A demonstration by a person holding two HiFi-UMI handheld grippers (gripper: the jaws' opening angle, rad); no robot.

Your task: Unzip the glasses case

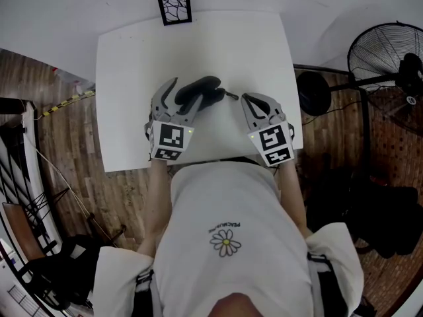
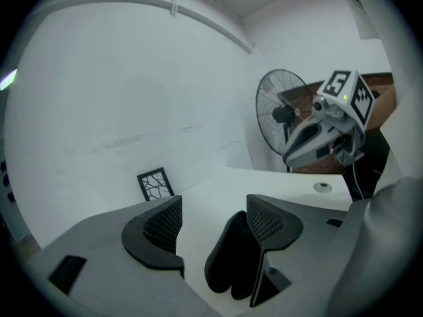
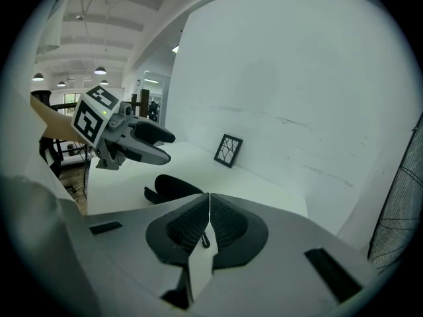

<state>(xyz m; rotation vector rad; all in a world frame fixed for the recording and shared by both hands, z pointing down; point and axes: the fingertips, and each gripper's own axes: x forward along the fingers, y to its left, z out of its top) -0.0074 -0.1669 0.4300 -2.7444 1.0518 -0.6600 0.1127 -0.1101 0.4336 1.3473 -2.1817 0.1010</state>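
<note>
From my seat the white table (image 1: 132, 58) fills the head view. What matters for the coming move is that the glasses case (image 1: 200, 90) lies about mid-table, between my two tools, with its long axis running roughly parallel to the near edge. The left gripper (image 2: 215, 210) is the nearer tool. Its jaws are spread wide, and the case's left end sits low between them, close against the inner pad, though I see no pad pressing on it. The right gripper (image 3: 209, 203) sits toward the right edge with its jaws pressed together. In the right gripper view the case lies ahead and to the left of those jaws. A small dark loop shows in the seam between the pads, which I take to be the zip pull (image 1: 230, 96) reaching out from the case's right end. The case already gapes into two lobes, so I judge the zip largely run.
</note>
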